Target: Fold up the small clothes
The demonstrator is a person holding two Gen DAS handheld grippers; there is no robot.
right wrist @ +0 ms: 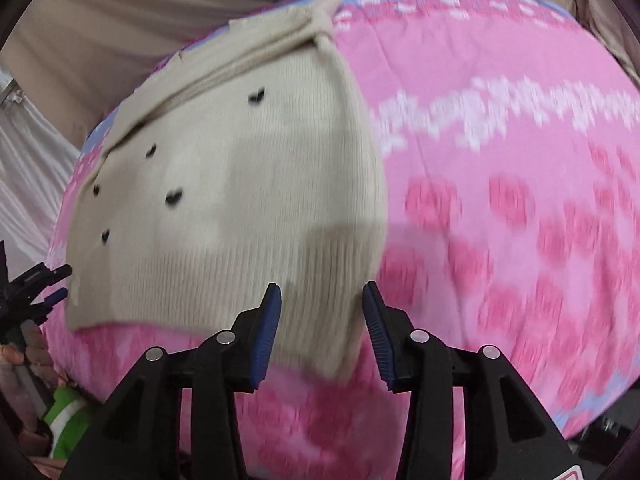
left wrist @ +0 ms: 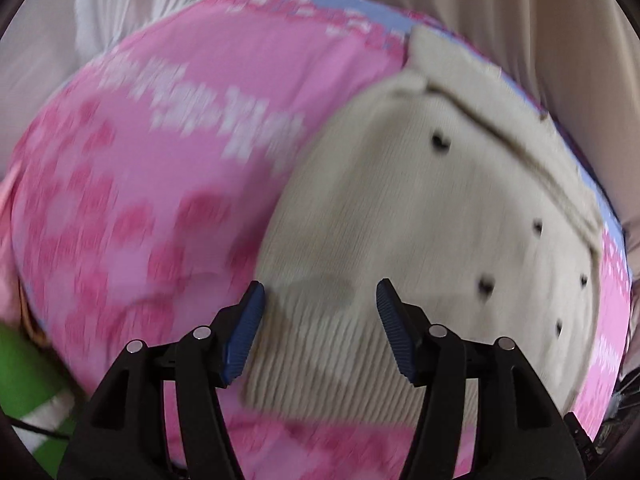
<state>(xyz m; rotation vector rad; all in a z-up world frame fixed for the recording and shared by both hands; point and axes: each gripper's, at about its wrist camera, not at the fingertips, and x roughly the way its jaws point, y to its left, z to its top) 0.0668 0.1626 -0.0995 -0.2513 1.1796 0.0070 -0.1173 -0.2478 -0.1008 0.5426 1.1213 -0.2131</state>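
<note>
A small beige knit sweater [left wrist: 432, 216] with little black hearts lies flat on a pink patterned cloth [left wrist: 160, 168]. It also shows in the right wrist view [right wrist: 240, 184]. My left gripper [left wrist: 320, 304] is open and empty, hovering just above the ribbed hem at the sweater's near left corner. My right gripper [right wrist: 322, 304] is open and empty, hovering above the hem at the sweater's near right corner. The left gripper also shows at the left edge of the right wrist view [right wrist: 52, 284]. Both views are blurred.
The pink cloth [right wrist: 500, 208] covers the whole work surface, with a light blue border at the far edge. Beige fabric [left wrist: 500, 12] hangs behind it. A green and white object [right wrist: 68, 416] lies below the near left edge.
</note>
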